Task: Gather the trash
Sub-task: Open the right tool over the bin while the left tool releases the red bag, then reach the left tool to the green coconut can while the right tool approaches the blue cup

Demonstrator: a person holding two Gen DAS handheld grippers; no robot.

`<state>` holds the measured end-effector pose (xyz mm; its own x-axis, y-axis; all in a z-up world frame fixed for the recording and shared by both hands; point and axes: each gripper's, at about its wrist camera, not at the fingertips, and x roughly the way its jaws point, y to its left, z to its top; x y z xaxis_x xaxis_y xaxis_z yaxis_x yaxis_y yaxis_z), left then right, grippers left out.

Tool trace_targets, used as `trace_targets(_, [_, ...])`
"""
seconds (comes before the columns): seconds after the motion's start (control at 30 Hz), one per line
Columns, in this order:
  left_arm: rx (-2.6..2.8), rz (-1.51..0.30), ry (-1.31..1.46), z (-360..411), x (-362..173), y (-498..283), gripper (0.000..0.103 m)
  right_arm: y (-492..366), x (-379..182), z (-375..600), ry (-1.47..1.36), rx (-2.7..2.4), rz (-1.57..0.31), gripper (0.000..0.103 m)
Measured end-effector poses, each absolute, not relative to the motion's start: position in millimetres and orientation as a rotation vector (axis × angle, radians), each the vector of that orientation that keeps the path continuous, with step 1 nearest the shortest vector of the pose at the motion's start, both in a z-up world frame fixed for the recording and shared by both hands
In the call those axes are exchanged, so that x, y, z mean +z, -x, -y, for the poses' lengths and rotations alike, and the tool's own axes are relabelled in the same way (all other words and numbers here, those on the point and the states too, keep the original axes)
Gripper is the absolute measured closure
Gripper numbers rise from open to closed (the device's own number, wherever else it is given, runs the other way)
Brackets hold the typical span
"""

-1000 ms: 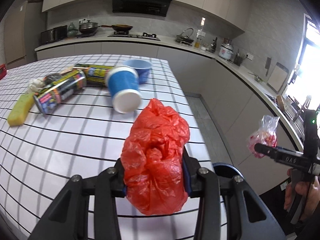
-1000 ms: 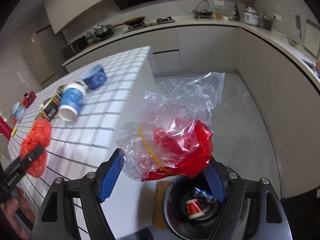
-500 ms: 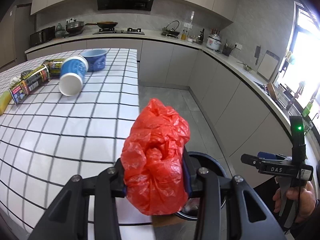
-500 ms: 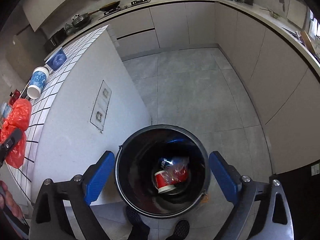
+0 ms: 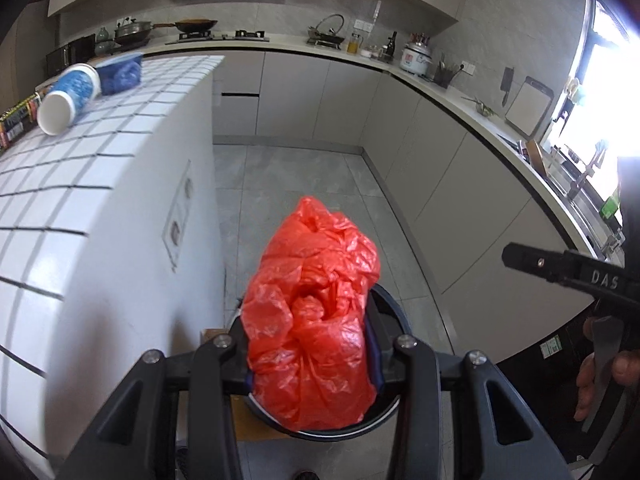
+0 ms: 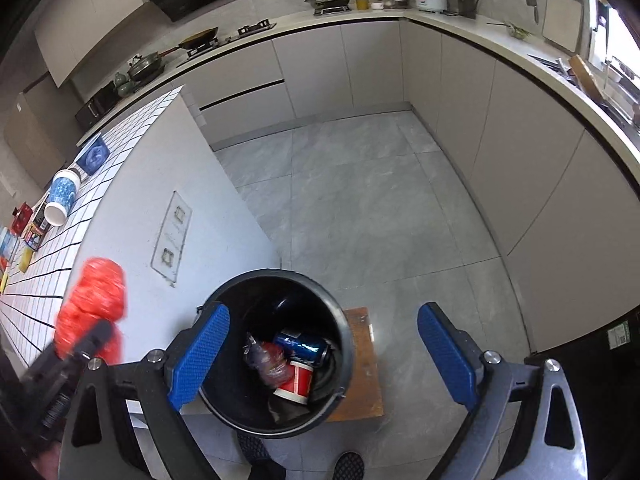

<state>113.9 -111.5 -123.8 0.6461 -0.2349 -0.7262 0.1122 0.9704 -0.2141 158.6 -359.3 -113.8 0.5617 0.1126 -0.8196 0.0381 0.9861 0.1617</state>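
I am at the drop-off step. My left gripper (image 5: 310,354) has its fingers clenched on the crumpled orange-red plastic bag (image 5: 312,320), which bulges above and below the grip, thin and wrinkled, held over the round black plastic trash bin (image 6: 276,354) on the floor beside the white tiled tabletop (image 5: 80,160). My right gripper (image 6: 320,358) hangs above the same bin with its blue fingers spread wide and nothing between them. Next, I judge, the left fingers should release once the bag is centred over the opening. A blue paper cup (image 5: 68,98) lies on the tabletop, uncollected.
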Motion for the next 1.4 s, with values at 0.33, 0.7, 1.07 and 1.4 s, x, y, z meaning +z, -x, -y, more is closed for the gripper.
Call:
trace_targets(0.33, [-0.246, -0.914, 0.1, 165, -139, -119, 0.031, -148, -107, 407, -0.206, -0.024, -0.959, 0.006])
trace_targets(0.7, [-0.168, -0.864, 0.048, 159, -110, -116, 0.014, -145, -91, 420, -0.238, -0.042, -0.928, 0.006])
trace_targets(1.07, [-0.052, -0.81, 0.089, 89, -90, -113, 0.014, -163, -80, 368, -0.214, 0.035, -0.903, 0.006])
trace_targets(1.4, [0.057, -0.768, 0.133, 17, -71, -101, 0.014, -186, -57, 285, -0.155, 0.162, -0.879, 0.006])
